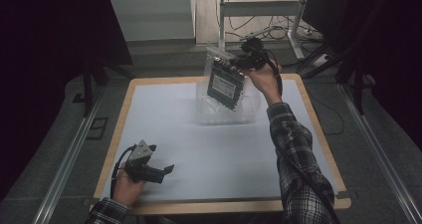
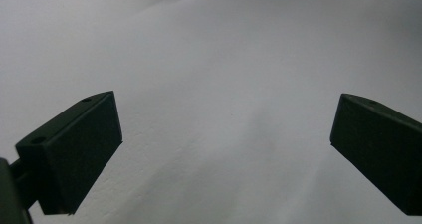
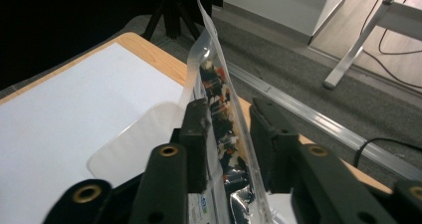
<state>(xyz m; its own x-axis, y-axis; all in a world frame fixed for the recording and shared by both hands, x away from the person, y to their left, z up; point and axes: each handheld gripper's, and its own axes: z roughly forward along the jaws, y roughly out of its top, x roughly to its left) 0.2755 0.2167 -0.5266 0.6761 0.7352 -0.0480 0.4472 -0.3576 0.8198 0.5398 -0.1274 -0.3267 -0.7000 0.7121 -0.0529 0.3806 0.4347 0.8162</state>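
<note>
A clear plastic bag [image 1: 226, 82] holding a dark card with a blue-and-white label hangs tilted over a clear plastic tray [image 1: 250, 110] at the back of the table. My right gripper [image 1: 240, 62] is at the bag's top edge. In the right gripper view the bag [image 3: 219, 109], with small multicoloured pieces inside, stands between the jaws of my right gripper [image 3: 231, 134]. The left jaw touches it and the right jaw stands slightly off it, so the gripper is open. My left gripper [image 1: 164, 173] rests low at the front left, open and empty [image 2: 224, 149] over the white sheet.
A white sheet [image 1: 209, 154] covers the wooden table [image 1: 224, 205]. Metal rails [image 1: 69, 159] run along both sides on the floor. A metal stand and cables [image 1: 278, 32] are behind the table. Dark curtains flank the scene.
</note>
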